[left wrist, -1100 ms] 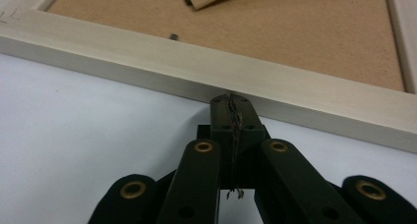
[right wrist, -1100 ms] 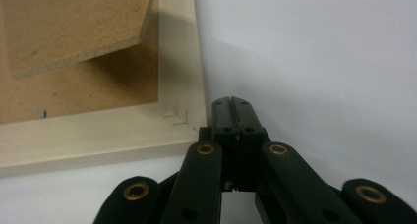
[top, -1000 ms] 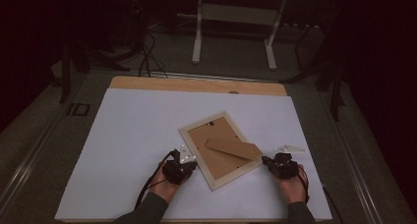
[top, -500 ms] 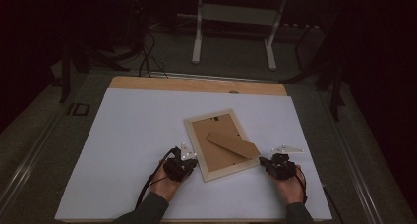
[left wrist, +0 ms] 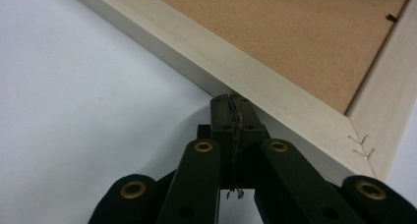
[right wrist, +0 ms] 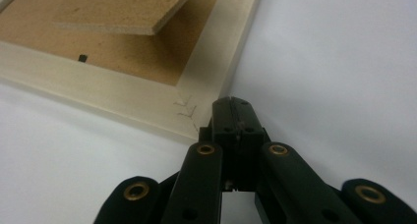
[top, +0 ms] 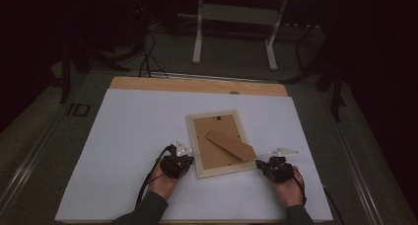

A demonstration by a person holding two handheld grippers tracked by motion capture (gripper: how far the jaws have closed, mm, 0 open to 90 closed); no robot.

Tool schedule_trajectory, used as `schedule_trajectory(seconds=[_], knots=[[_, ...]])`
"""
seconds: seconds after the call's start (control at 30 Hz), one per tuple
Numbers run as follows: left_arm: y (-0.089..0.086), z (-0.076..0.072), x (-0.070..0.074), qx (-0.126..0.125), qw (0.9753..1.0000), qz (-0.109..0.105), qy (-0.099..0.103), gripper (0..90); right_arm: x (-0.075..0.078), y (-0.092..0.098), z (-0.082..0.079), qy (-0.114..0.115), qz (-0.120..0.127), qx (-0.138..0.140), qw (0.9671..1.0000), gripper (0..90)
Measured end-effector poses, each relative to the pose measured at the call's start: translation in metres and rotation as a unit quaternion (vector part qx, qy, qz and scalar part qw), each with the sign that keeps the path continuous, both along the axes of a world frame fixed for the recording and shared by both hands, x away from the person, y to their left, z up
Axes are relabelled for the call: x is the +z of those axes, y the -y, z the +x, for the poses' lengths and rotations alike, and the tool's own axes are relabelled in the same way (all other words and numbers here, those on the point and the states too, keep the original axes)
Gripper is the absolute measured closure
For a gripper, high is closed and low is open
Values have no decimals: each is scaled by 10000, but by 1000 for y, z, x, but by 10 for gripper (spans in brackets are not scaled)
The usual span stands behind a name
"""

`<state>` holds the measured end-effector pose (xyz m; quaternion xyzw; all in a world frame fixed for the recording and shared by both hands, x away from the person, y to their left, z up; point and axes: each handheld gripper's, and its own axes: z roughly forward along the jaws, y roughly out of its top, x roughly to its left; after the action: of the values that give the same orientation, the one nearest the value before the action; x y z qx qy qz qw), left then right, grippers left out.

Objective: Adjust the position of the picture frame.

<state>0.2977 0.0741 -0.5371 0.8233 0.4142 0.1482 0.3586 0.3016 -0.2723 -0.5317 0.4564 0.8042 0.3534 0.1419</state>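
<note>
Pale wooden picture frame (top: 219,143) lies face-down near the front middle of the white bench (top: 123,136), flanked by two pairs of tongs.

Both forearms come in low from the near edge, each hand resting on the bench. The left tongs (top: 183,162) are shut with nothing between them, tips pressed against the frame's long side near its near-left corner; the right tongs (top: 261,165) are likewise closed and empty, tips at the near-right corner. The high view shows the brown easel stand (top: 230,145) lying slantwise across the backing. The left tongs (left wrist: 232,102) view shows corner staples (left wrist: 361,144); the right tongs (right wrist: 231,105) view shows the stand's edge raised off the backing.
</note>
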Motion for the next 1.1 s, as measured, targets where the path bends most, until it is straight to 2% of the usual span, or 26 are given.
schedule_trajectory(seconds=[0.13,0.27,0.43,0.67,0.77,1.0,1.1], knots=[[-3,2,-1,-10,10000,-31,37,900,0,-2,0,12,22,79,10000,900],[-5,2,1,74,9999,61,50,899,0,-3,-1,-29,78,196,9998,900],[-8,-3,7,54,9999,-41,114,892,1,-8,-3,35,68,337,9994,900],[-6,-16,16,-111,9996,-156,215,883,1,-8,-3,29,83,375,9993,900],[-5,-22,19,-265,9991,-194,260,873,1,-9,-4,35,78,425,9991,900],[4,-36,21,-595,9976,-123,328,870,2,-14,-6,58,33,526,9986,900],[8,-41,18,-733,9970,-62,244,871,2,-16,-7,72,30,546,9985,900]])
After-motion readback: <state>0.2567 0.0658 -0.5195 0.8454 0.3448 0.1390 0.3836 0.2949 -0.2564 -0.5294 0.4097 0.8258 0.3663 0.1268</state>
